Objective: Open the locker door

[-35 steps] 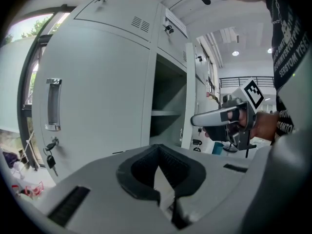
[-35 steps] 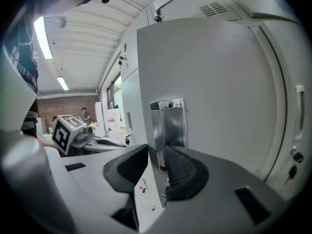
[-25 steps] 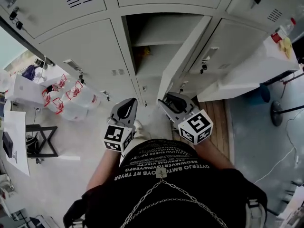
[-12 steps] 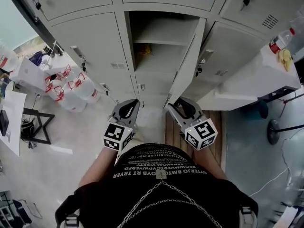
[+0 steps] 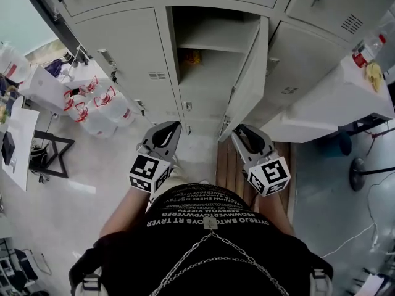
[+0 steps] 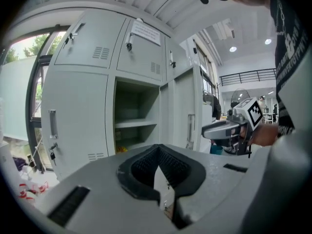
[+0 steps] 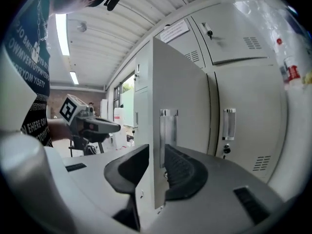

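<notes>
The grey locker door (image 5: 250, 73) stands swung out, about square to the locker row, baring the open compartment (image 5: 207, 48) with its shelf. My right gripper (image 5: 237, 131) is at the door's lower free edge. In the right gripper view the door (image 7: 180, 91) runs between the jaws (image 7: 156, 155), which are closing, pads against both faces. My left gripper (image 5: 168, 127) hangs shut and empty in front of the locker below the open one; its pads meet (image 6: 157, 149). The left gripper view also shows the door (image 6: 187, 111) and the right gripper (image 6: 229, 128).
Something yellow (image 5: 192, 57) lies inside the compartment. Shut lockers (image 5: 123, 48) flank it, some with keys. A white table (image 5: 333, 100) with a bottle stands at right, plastic bags (image 5: 92, 110) and a black stand (image 5: 52, 162) at left. Wooden boards (image 5: 229, 171) cover the floor under the door.
The door has swung wider, from slanting across the opening to nearly edge-on. The right gripper went rightwards with its lower edge. The left gripper stayed shut and hardly moved.
</notes>
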The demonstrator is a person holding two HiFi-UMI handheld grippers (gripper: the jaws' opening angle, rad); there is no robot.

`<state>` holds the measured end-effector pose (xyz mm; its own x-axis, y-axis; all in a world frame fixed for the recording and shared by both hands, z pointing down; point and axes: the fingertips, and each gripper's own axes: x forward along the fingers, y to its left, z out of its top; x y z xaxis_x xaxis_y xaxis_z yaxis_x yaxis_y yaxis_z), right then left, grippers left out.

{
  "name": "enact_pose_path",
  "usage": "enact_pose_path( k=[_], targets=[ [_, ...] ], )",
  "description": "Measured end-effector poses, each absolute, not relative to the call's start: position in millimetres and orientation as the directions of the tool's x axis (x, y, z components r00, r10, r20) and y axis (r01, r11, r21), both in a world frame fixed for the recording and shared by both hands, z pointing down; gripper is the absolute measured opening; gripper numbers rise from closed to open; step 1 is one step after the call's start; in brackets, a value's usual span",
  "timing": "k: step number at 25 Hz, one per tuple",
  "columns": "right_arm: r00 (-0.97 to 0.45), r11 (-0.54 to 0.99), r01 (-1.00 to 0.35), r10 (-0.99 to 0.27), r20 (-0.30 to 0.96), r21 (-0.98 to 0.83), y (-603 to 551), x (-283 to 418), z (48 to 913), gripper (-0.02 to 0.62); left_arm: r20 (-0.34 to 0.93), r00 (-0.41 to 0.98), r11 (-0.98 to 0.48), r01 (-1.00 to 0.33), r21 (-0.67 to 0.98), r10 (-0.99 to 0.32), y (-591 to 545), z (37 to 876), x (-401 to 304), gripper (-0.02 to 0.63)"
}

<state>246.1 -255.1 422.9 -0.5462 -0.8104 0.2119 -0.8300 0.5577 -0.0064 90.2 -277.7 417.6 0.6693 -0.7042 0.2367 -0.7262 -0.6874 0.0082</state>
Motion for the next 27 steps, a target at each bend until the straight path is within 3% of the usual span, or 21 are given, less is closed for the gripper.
enact_pose_path(
  k=[4,7,19,27],
  targets=[
    [-0.507,0.523,-0.852,-0.835,0.216,0.022,-240,261,411,0.000,0.107,0.689,-0.696,-0.718,-0.036,-0.717,-261,360,86,0.005],
    [-0.488,0.500,-0.866,-0.845,0.219,0.001,-238,268,410,-0.002,0.075,0.674,-0.678,-0.732,-0.071,-0.735,-256,341,77,0.005],
    [-0.442,0.445,-0.896,-0.888,0.128,-0.004,-249,281,385,-0.002,0.158,0.646,-0.664,-0.733,-0.148,-0.747,-247,339,61,0.005],
    [-0.403,0.409,-0.913,-0.901,0.164,0.006,-254,282,391,-0.002,0.180,0.686,-0.709,-0.687,-0.160,-0.705,-246,340,58,0.005]
  ],
)
